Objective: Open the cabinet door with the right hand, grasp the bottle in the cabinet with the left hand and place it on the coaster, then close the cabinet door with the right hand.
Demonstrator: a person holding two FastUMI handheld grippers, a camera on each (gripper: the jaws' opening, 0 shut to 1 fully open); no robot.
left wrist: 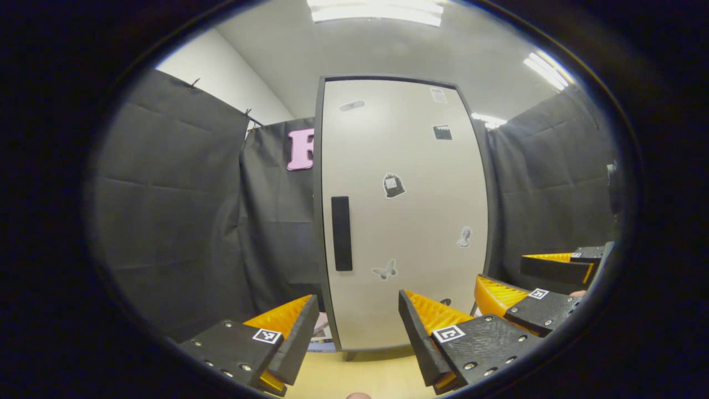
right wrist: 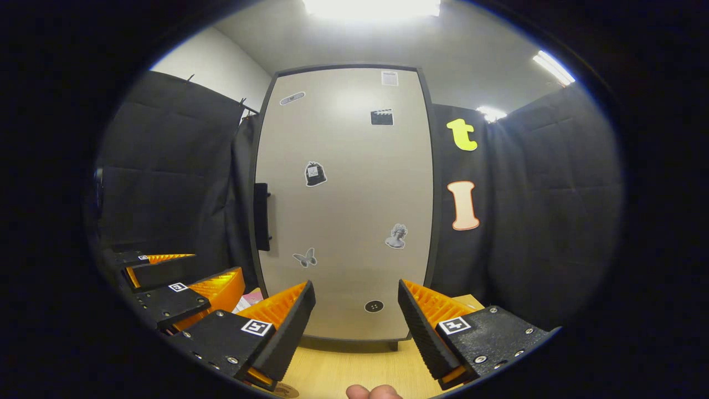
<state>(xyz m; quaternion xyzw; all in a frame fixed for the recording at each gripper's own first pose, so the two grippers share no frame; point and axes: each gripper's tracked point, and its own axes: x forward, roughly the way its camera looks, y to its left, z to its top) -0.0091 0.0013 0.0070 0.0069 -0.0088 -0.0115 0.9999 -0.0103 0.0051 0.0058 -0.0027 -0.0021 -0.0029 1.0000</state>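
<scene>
The cabinet's pale door (left wrist: 404, 210) stands shut, with several small stickers on it and a dark vertical handle (left wrist: 342, 233) near its left edge. It hides whatever is inside. My left gripper (left wrist: 357, 302) is open, low in front of the door and short of it, with nothing between its fingers. The right gripper (left wrist: 501, 270) hangs open farther right. In the right gripper view the same door (right wrist: 343, 210) and handle (right wrist: 261, 216) face me. My right gripper (right wrist: 355, 288) is open and holds nothing, and the left gripper (right wrist: 216, 264) is open beside it. A round brown edge (right wrist: 285, 390), perhaps the coaster, lies on the table.
The cabinet stands on a light wooden table (right wrist: 343, 366) between black cloth walls. Some pink and white items (right wrist: 249, 299) lie by the cabinet's lower left corner. A thumb (right wrist: 374, 392) pokes in at the bottom edge.
</scene>
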